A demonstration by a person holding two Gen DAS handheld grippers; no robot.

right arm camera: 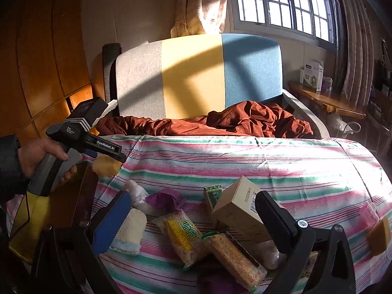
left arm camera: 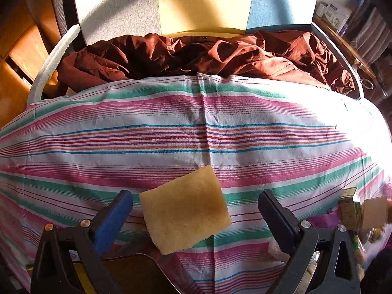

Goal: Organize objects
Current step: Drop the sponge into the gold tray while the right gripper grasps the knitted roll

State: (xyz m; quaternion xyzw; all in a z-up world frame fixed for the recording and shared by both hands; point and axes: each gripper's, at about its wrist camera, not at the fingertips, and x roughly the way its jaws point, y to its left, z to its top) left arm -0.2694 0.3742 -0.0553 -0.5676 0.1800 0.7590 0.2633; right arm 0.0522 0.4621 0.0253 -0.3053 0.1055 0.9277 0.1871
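Sponge point(left arm camera: 185, 210) sits between the left gripper's point(left arm camera: 194, 210) wide-open jaws, apparently ungripped, above the striped cloth point(left arm camera: 220, 132). Right gripper point(right arm camera: 192, 216) open over snack packets point(right arm camera: 182, 238). Centre sponge, then close gently.

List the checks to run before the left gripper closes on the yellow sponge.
1. Left gripper open: ok, jaws wide apart.
2. Sponge between its fingers: ok, a gap on each side.
3. Sponge lying flat on the striped cloth: cannot tell, it looks tilted.
4. Right gripper open and empty: ok.
5. Right gripper out of the way: ok, it is apart from the left one, over the snack packets and beige box.
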